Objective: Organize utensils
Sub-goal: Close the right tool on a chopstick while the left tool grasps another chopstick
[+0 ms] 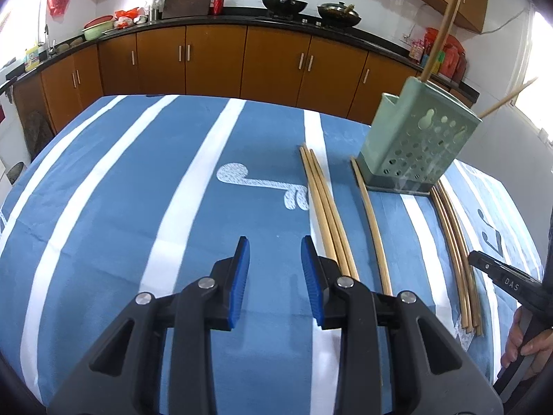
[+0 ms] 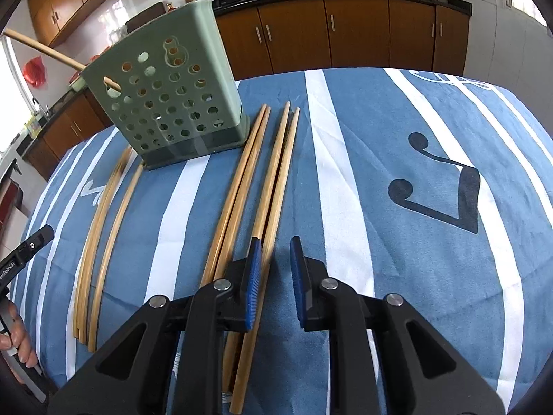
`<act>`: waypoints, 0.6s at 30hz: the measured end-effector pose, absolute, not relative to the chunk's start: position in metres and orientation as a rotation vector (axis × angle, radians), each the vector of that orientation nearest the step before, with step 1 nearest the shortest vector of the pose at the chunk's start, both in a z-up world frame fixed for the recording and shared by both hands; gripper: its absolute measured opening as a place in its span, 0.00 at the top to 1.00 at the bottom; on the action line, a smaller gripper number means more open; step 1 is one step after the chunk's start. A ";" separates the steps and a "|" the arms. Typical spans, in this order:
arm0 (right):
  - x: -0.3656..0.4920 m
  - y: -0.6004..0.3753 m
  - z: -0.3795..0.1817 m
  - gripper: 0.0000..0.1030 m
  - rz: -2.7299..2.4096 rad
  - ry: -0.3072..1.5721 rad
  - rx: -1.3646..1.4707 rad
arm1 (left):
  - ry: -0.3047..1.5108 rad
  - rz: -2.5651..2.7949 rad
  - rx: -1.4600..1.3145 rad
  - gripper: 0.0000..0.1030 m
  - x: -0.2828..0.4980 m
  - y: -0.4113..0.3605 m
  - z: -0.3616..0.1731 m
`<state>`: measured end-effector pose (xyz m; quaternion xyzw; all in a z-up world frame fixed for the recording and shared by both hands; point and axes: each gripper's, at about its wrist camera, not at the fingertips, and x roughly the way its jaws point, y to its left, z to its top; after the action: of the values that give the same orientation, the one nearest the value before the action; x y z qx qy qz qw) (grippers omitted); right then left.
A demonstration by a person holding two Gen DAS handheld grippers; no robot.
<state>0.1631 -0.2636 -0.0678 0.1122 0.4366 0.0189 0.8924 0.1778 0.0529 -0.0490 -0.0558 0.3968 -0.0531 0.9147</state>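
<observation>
On tabletop (image 1: pixel 138 190): chopsticks (image 2: pixel 242 186) approx. eight loose, two in green holder (image 2: pixel 172 97); left gripper (image 1: pixel 275 278), right gripper (image 2: pixel 274 276) jaws narrow, empty.

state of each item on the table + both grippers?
Green perforated plastic utensil holder: upright, two sticks inside.
Loose wooden chopsticks: flat on striped cloth.
Left hand-held gripper: open, empty.
Right hand-held gripper: open, one chopstick between its pads, not pinched.

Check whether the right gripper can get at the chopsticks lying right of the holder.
Probably yes: the right gripper sits just over those chopsticks, one already between its fingers, nothing blocking.
</observation>
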 end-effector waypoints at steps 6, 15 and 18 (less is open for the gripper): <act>0.162 -0.260 -0.069 0.92 0.003 0.911 0.167 | 0.836 -0.148 -0.115 0.69 0.177 0.042 -0.054; 0.161 -0.279 -0.070 0.93 -0.060 0.910 0.208 | 0.876 -0.222 -0.091 0.76 0.174 0.023 -0.064; 0.161 -0.279 -0.069 0.93 -0.061 0.909 0.203 | 0.898 -0.234 -0.068 0.81 0.174 0.016 -0.071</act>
<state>0.1606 -0.2788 -0.0693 0.0977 0.4383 -0.0292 0.8930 0.1741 0.0158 -0.0707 -0.0326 0.4331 -0.1126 0.8937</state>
